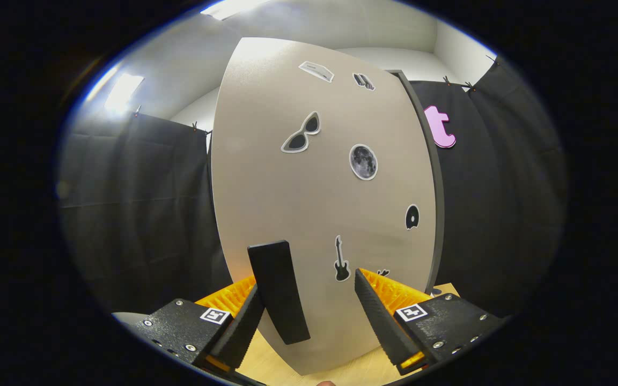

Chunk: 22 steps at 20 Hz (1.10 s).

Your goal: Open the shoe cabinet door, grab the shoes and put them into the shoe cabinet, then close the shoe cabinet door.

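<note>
The shoe cabinet door [309, 203] stands close ahead of me, a beige panel with several small stickers on it. A dark edge [436, 187] runs down its right side. Low on the door is a black upright handle [278, 292]. My gripper [309, 287] is open, and the handle stands between the fingers. It sits right against the left finger [244, 327] and a wide gap from the right finger [381, 316]. Neither finger presses on it.
The cabinet stands on a light wooden surface [362, 370] just under the fingers. Black cloth walls [137, 214] hang to the left and right of the cabinet, with a white wall and ceiling lights above.
</note>
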Each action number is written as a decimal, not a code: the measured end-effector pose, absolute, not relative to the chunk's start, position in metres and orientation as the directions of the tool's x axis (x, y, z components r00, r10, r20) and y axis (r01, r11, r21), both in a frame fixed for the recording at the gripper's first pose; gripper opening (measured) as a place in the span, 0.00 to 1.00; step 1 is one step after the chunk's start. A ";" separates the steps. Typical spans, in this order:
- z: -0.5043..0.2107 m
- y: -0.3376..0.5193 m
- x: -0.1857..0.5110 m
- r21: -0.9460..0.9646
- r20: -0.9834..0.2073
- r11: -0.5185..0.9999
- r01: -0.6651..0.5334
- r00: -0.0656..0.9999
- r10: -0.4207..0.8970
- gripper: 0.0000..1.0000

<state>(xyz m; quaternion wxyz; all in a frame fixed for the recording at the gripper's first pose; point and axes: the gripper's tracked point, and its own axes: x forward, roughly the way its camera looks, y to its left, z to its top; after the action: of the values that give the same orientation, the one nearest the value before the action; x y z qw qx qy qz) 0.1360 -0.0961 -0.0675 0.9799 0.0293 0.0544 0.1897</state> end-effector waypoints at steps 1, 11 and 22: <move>-0.067 -0.095 0.136 0.074 -0.096 0.927 -0.369 0.922 0.375 0.96; -0.075 -0.099 0.138 0.083 -0.118 0.941 -0.330 0.934 0.338 0.96; -0.080 -0.101 0.149 0.054 -0.114 0.974 -0.221 0.967 0.226 0.97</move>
<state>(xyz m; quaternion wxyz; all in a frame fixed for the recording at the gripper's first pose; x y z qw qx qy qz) 0.1494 -0.1010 -0.0799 0.9916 0.0206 0.0599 0.1127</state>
